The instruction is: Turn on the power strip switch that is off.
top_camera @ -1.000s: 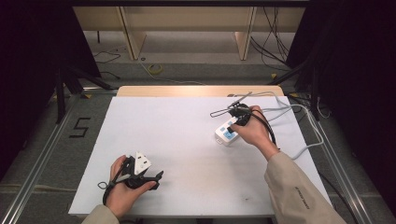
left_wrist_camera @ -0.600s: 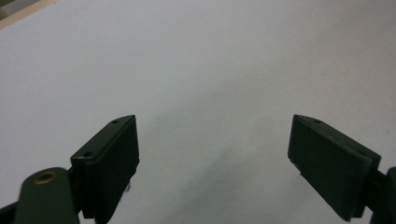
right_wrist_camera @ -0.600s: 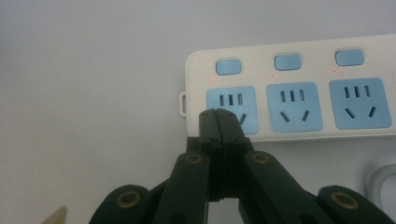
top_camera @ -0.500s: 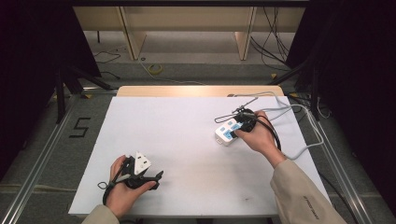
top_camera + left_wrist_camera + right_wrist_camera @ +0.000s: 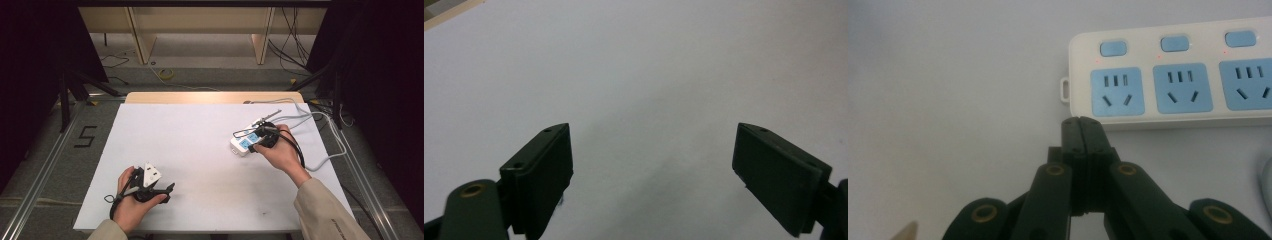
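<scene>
A white power strip (image 5: 246, 142) with blue sockets (image 5: 1117, 91) and blue switches lies on the white table at the right. My right gripper (image 5: 1081, 124) hovers just short of the strip's near edge, jaws pressed together with nothing between them; in the high view this right gripper (image 5: 256, 146) sits over the strip's end, held by a hand. My left gripper (image 5: 651, 165) stands open above bare table surface, nothing between its fingers (image 5: 544, 172). From above, the left gripper (image 5: 167, 189) rests near the table's front left edge.
The strip's grey cable (image 5: 325, 145) loops off the right side of the table (image 5: 190, 135). A thin metal wire piece (image 5: 242, 132) lies beside the strip. Shelving legs and cables stand on the floor beyond the far edge.
The right hand and gripper have moved slightly forward and down toward the near end of the power strip. The left gripper has stayed in place.
</scene>
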Demonstrator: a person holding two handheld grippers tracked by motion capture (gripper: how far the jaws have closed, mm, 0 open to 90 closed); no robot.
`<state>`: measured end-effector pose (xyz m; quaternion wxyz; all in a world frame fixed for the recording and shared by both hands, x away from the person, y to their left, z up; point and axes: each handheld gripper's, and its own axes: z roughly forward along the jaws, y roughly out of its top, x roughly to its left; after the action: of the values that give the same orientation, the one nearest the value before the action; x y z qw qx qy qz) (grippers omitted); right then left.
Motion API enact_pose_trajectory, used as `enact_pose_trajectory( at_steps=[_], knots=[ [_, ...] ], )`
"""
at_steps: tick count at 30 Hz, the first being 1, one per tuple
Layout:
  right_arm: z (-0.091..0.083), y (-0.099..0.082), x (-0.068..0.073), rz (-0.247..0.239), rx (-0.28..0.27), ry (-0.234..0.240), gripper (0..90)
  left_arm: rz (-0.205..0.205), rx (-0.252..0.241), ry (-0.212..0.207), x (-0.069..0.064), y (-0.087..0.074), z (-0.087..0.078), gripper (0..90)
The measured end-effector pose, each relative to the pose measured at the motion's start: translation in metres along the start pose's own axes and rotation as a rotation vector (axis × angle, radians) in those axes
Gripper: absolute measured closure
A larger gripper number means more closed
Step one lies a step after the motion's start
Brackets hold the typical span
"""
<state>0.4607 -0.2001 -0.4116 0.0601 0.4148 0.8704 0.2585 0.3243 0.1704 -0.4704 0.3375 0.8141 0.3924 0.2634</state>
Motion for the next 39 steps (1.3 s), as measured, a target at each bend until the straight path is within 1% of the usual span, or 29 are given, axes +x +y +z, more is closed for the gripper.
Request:
enact_pose_trajectory(
  at_steps=[7, 11, 12, 14, 16, 17, 18, 20, 21, 28, 29, 30, 34, 37, 39],
  knots=[
    [-0.005, -0.016, 0.002, 0.011, -0.020, 0.015, 88.9, 0.000, 0.001, 0.001, 0.000, 0.000, 0.000, 16.2],
    [-0.009, -0.029, 0.002, 0.013, -0.038, 0.020, 88.7, 0.000, 0.000, 0.002, 0.000, 0.000, 0.000, 16.2],
    [-0.011, -0.035, 0.001, 0.019, -0.055, 0.026, 87.6, -0.003, 0.000, 0.001, 0.000, 0.000, 0.000, 16.1],
    [-0.012, -0.038, 0.002, 0.019, -0.061, 0.028, 87.1, -0.001, 0.000, 0.002, 0.000, 0.000, 0.000, 16.2],
    [-0.014, -0.044, 0.002, 0.021, -0.073, 0.030, 85.5, -0.002, 0.001, 0.002, 0.000, 0.000, 0.000, 16.1],
    [-0.016, -0.050, 0.003, 0.020, -0.083, 0.029, 83.5, -0.003, 0.000, 0.002, 0.000, 0.000, 0.000, 16.1],
    [-0.016, -0.050, 0.003, 0.020, -0.083, 0.029, 83.5, -0.002, 0.000, 0.004, 0.000, 0.000, 0.000, 16.1],
    [-0.017, -0.057, 0.002, 0.018, -0.103, 0.031, 80.6, -0.003, 0.000, 0.003, 0.000, -0.001, 0.000, 16.1],
    [-0.018, -0.060, 0.002, 0.017, -0.111, 0.040, 79.7, -0.003, 0.001, 0.003, 0.001, -0.001, 0.000, 16.1],
    [-0.023, -0.084, 0.001, 0.018, -0.158, 0.027, 72.5, -0.006, 0.001, 0.006, 0.001, -0.001, 0.001, 16.1],
    [-0.024, -0.091, 0.001, 0.017, -0.172, 0.022, 71.4, -0.007, 0.001, 0.006, 0.001, -0.001, 0.001, 16.1],
    [-0.024, -0.091, 0.001, 0.017, -0.172, 0.022, 71.4, -0.007, 0.001, 0.007, 0.002, -0.001, 0.001, 16.1],
    [-0.025, -0.104, 0.001, 0.022, -0.197, 0.029, 68.1, -0.012, 0.002, 0.008, 0.002, -0.002, 0.001, 16.0],
    [-0.024, -0.115, 0.002, 0.029, -0.203, 0.034, 65.9, -0.015, 0.001, 0.011, 0.003, -0.002, 0.001, 16.0],
    [-0.024, -0.123, 0.003, 0.029, -0.213, 0.028, 64.5, -0.016, 0.000, 0.012, 0.004, -0.002, 0.001, 16.0]
  ],
)
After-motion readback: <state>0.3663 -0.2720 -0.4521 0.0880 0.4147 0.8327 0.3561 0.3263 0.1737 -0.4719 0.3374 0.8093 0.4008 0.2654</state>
